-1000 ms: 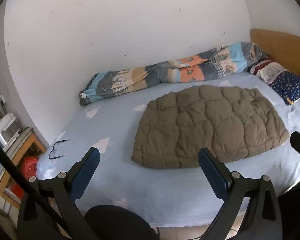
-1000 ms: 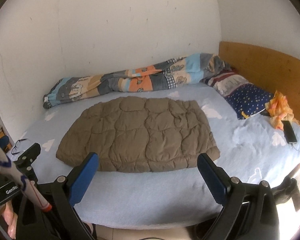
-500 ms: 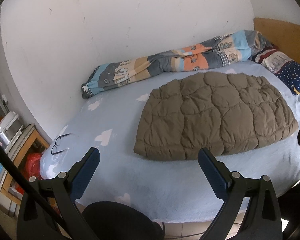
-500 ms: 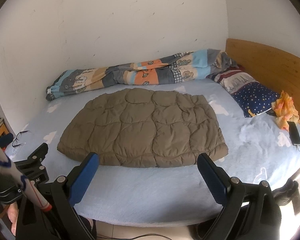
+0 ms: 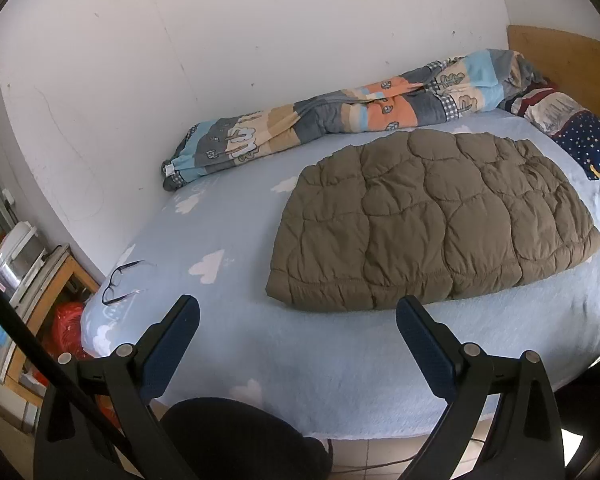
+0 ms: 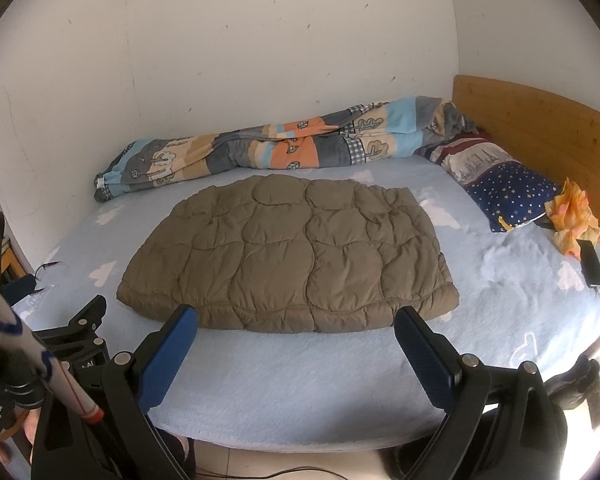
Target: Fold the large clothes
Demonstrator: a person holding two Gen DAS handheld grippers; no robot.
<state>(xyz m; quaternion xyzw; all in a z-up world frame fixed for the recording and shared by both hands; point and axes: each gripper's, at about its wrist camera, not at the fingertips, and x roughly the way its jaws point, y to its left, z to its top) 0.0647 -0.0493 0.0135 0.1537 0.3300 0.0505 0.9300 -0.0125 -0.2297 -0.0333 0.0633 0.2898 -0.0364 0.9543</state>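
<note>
Hovering wide open and empty, left gripper [image 5: 298, 354] and right gripper [image 6: 296, 354], below the puffy olive-brown quilted garment [image 6: 292, 256] lying mid-frame on the pale-blue cloud-print bed sheet [image 6: 300, 384], long axis running left-right, right gripper seemingly nearer.

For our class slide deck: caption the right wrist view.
Open right gripper faces a brown quilted padded garment lying flat on the light-blue cloud-print bed sheet.
</note>
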